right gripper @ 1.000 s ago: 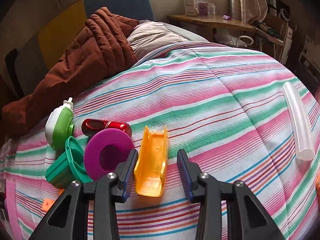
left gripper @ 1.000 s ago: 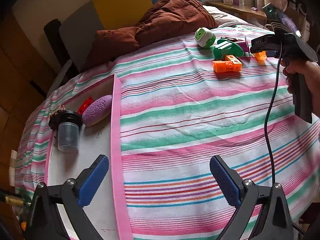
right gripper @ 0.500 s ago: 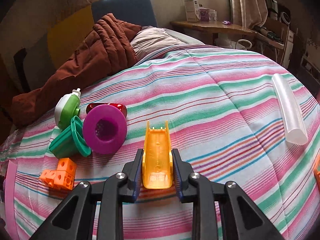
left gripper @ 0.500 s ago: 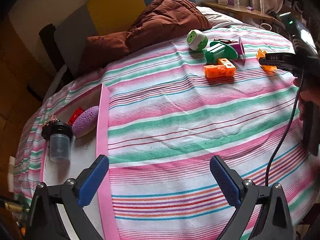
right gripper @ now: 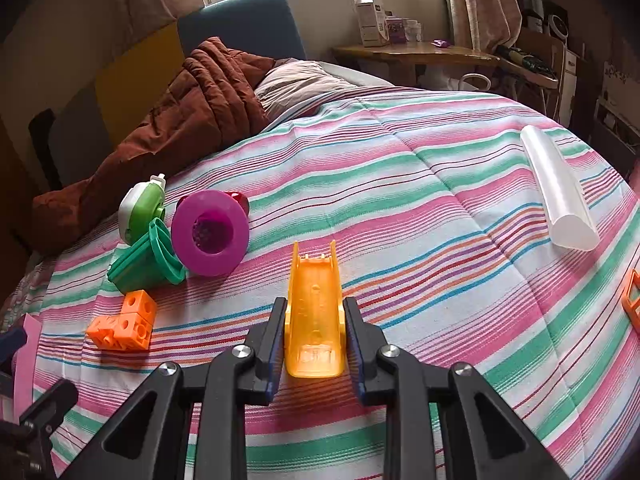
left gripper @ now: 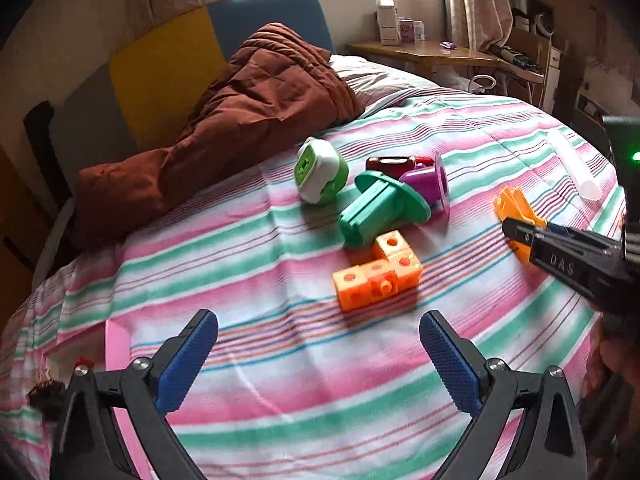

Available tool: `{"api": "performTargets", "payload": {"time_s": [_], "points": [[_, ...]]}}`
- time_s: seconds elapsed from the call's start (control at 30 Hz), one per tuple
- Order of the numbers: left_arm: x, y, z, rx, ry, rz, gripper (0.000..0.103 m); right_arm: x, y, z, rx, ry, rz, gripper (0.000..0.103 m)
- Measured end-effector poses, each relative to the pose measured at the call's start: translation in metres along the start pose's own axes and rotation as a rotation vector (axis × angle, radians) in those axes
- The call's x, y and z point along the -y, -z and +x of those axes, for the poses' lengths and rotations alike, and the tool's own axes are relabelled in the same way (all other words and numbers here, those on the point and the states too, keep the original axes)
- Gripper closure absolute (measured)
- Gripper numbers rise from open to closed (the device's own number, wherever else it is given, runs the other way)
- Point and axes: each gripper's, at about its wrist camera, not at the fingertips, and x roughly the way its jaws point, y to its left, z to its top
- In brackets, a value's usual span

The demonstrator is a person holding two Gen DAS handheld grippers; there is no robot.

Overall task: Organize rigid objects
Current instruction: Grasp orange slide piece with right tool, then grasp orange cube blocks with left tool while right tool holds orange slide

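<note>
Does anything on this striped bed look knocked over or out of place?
Yes: the green cup and the purple cup lie tipped on their sides, touching, instead of standing. A clear tube lies alone far to the right, apart from the cluster. Nothing looks spilled or broken. The right gripper holds the yellow slide.

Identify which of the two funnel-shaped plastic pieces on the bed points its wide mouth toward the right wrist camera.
The purple one: its open mouth faces the camera, while the green one beside it shows its ribbed side.

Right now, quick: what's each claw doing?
Left claw: open, empty, above the striped bedspread.
Right claw: shut on the yellow-orange slide piece.
</note>
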Motion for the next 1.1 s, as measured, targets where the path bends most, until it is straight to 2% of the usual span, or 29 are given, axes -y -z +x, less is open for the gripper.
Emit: {"api": "performTargets", "payload": {"time_s": [0.17,0.37,0.47,0.57,0.73,0.8,0.87,1.0,1.1], "points": [[-0.005,-0.018,0.031,-0.003,0.076,-0.028,0.000,-0.002,0.002,0.000,0.006,0.014,-0.012,0.077],[0.015,-0.003,0.042,-0.047,0.237,0.048,0.001,0.000,0.002,0.000,0.010,0.006,-0.005,0.077],[0.020,0.006,0.034,-0.059,0.328,0.033,0.001,0.000,0.002,0.000,0.012,0.006,-0.002,0.077],[0.016,0.006,0.027,-0.050,0.356,-0.025,0.001,0.001,0.003,-0.001,0.014,0.003,0.004,0.077],[0.009,-0.013,0.025,0.024,0.232,-0.056,0.000,0.001,0.002,0.000,0.015,0.006,0.004,0.077],[0.008,-0.023,0.028,0.041,0.229,-0.054,0.000,0.001,0.002,0.000,0.015,0.007,0.004,0.077],[0.009,-0.027,0.031,0.037,0.253,-0.046,0.000,0.001,0.002,0.000,0.015,0.006,0.004,0.077],[0.020,-0.025,0.041,-0.019,0.354,-0.003,0.000,0.001,0.002,0.000,0.016,0.005,0.005,0.077],[0.029,-0.013,0.029,-0.025,0.436,0.047,0.000,0.002,0.002,0.000,0.016,-0.002,0.011,0.077]]}}
